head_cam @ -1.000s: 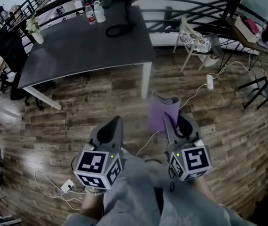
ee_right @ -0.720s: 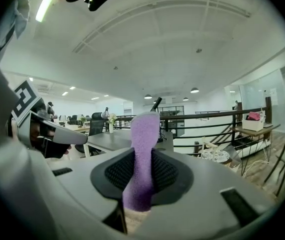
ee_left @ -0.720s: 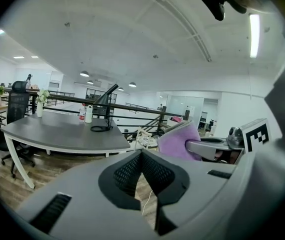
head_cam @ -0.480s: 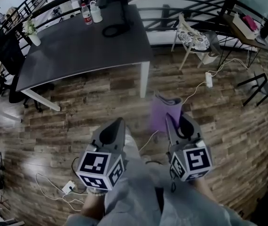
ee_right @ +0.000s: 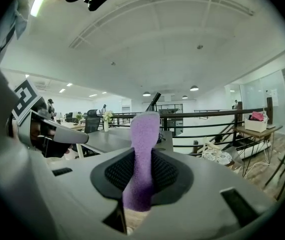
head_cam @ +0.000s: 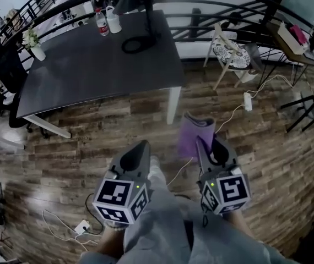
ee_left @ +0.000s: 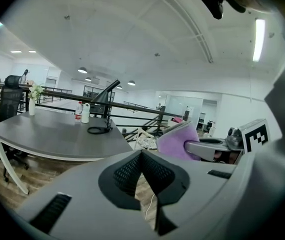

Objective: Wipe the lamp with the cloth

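Observation:
The black desk lamp (head_cam: 141, 15) stands at the far end of the dark grey table (head_cam: 91, 65), its ring base beside two bottles. In the left gripper view the lamp (ee_left: 106, 93) is far ahead; in the right gripper view the lamp (ee_right: 154, 102) pokes up behind the cloth. A folded purple cloth (head_cam: 194, 135) sticks up from my right gripper (head_cam: 202, 143), whose jaws are shut on it. The cloth (ee_right: 145, 129) fills the middle of the right gripper (ee_right: 141, 156). My left gripper (head_cam: 144, 146) is shut and holds nothing; the left gripper (ee_left: 142, 155) points at the table, well short of it.
Two bottles (head_cam: 106, 21) and a flower vase (head_cam: 34, 44) stand on the table. A white chair (head_cam: 231, 53) is at the right. A black railing (head_cam: 228, 4) runs behind it. Cables and a power strip (head_cam: 80, 227) lie on the wooden floor. The person's legs are below both grippers.
The table and lamp have drawn a little closer in the head view, and both grippers sit slightly lower. The right gripper still holds the cloth; the left stays shut.

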{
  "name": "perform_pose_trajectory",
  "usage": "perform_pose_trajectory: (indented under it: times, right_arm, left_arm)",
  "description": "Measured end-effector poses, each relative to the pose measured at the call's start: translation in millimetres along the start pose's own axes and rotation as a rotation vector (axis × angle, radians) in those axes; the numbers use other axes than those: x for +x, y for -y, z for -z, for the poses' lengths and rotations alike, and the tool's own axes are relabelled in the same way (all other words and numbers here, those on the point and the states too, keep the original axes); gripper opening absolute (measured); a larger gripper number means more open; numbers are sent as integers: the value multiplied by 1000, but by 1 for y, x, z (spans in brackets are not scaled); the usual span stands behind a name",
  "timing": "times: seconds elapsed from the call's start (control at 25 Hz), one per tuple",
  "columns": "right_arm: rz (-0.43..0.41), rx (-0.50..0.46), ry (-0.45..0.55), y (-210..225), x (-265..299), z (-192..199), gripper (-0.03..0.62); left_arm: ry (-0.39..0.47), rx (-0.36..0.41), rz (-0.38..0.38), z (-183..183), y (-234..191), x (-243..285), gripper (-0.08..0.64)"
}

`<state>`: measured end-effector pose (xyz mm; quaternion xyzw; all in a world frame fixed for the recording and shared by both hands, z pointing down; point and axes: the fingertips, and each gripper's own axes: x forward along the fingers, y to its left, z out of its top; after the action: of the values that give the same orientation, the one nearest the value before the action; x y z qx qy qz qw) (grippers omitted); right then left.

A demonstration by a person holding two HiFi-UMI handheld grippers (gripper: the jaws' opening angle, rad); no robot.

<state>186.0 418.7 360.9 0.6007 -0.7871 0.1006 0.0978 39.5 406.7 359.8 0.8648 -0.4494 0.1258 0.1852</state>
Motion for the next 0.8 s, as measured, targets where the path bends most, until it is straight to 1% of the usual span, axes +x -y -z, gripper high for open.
perform_pose_trajectory:
  times: [0.2, 0.48, 0.8]
  right_arm:
    - [-16, -8, 9, 4, 61, -20, 87]
    - [-8, -5, -4, 19, 130, -46, 87]
    - [-5, -21, 13, 21, 201, -73, 87]
  left_arm:
    - [-4, 7, -9, -27, -41, 36, 5]
    - [0, 7, -21, -69, -90, 82, 5]
    - [22, -1, -20, -101, -141, 125, 5]
